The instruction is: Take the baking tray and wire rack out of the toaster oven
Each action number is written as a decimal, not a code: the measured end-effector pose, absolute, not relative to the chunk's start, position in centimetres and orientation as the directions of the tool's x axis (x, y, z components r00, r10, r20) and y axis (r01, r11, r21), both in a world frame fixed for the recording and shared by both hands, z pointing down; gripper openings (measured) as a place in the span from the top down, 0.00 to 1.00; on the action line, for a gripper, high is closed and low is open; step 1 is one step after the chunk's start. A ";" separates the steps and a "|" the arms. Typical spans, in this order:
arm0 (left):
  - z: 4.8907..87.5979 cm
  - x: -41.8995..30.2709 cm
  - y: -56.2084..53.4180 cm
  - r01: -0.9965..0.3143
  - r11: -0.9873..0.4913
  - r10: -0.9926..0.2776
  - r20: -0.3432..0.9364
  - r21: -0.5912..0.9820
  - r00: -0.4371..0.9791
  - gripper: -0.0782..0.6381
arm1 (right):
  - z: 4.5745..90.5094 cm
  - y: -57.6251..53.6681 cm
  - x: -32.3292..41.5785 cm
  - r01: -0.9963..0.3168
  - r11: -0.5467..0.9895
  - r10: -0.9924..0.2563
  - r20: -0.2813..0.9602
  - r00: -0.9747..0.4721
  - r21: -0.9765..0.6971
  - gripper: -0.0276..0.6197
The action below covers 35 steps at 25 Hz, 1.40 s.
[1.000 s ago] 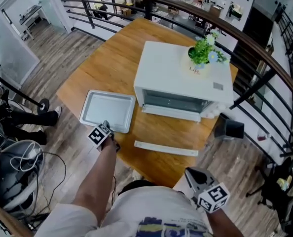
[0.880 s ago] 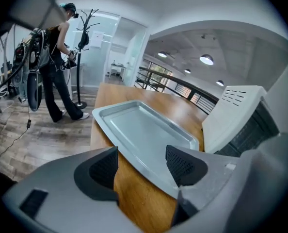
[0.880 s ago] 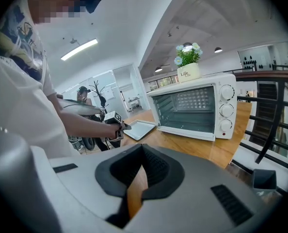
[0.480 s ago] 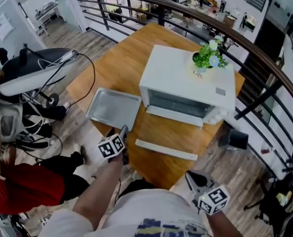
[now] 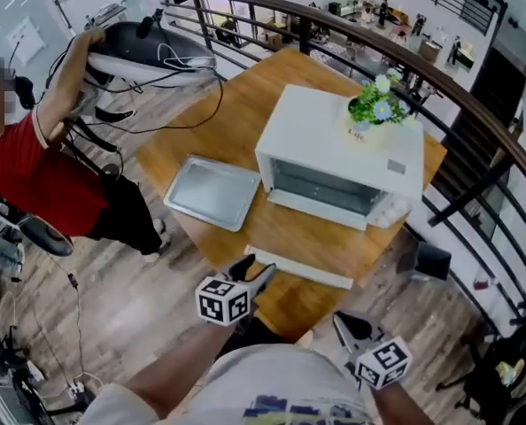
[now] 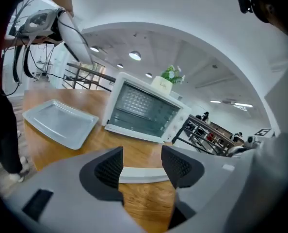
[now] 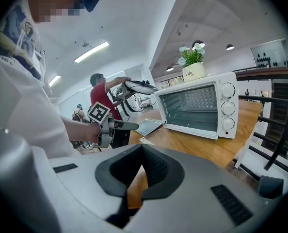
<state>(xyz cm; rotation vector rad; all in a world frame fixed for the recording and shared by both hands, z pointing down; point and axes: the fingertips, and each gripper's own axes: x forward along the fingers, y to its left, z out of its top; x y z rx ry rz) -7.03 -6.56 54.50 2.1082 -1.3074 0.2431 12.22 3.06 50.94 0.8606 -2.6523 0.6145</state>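
Note:
The white toaster oven [image 5: 338, 162] stands on the wooden table [image 5: 228, 127] with its front open; I cannot make out a wire rack inside. The grey baking tray [image 5: 212, 192] lies flat on the table to the oven's left, and it also shows in the left gripper view [image 6: 60, 123]. My left gripper [image 5: 252, 277] hovers over the table's near edge, apart from the tray. Its jaws [image 6: 141, 161] are open with nothing between them and have just been closing. My right gripper [image 5: 351, 330] stays close to my body, with its jaws [image 7: 143, 152] shut and nothing in them.
A long white bar [image 5: 300, 268] lies on the table in front of the oven. A potted plant [image 5: 374, 104] sits on the oven top. A person in a red shirt [image 5: 42, 175] stands at left, lifting a cabled device [image 5: 148, 56]. A dark railing [image 5: 475, 104] curves behind.
My left gripper has left the tray's near edge and swung right and up to the table's front edge. The person in red has come into view at left. The right gripper has barely moved.

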 end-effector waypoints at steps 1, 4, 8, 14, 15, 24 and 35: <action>54.2 -6.0 -5.9 -0.844 -0.328 -0.725 0.460 0.424 0.512 0.55 | 50.9 3.3 12.4 -0.608 0.733 -0.488 0.386 -0.783 -0.305 0.95; 52.8 -3.1 -4.3 -0.805 -0.403 -0.689 0.436 0.435 0.580 0.57 | 50.7 4.2 13.0 -0.606 0.733 -0.487 0.384 -0.785 -0.309 0.95; 51.5 -0.2 -2.8 -0.756 -0.469 -0.645 0.407 0.457 0.647 0.62 | 50.4 5.0 13.9 -0.616 0.726 -0.499 0.382 -0.778 -0.307 0.95; 50.1 2.4 -0.2 -0.690 -0.550 -0.583 0.375 0.471 0.720 0.82 | 50.4 6.4 14.8 -0.630 0.718 -0.522 0.370 -0.769 -0.297 0.95; 49.9 2.8 0.2 -0.682 -0.561 -0.575 0.371 0.469 0.729 0.85 | 50.3 6.5 14.9 -0.632 0.718 -0.526 0.367 -0.768 -0.294 0.95; 48.9 4.5 3.0 -0.601 -0.610 -0.512 0.322 0.516 0.796 0.89 | 50.0 8.1 14.6 -0.635 0.718 -0.526 0.375 -0.763 -0.285 0.95; 49.1 4.3 4.9 -0.580 -0.630 -0.468 0.343 0.517 0.815 0.89 | 49.5 9.0 13.7 -0.630 0.724 -0.519 0.379 -0.766 -0.282 0.95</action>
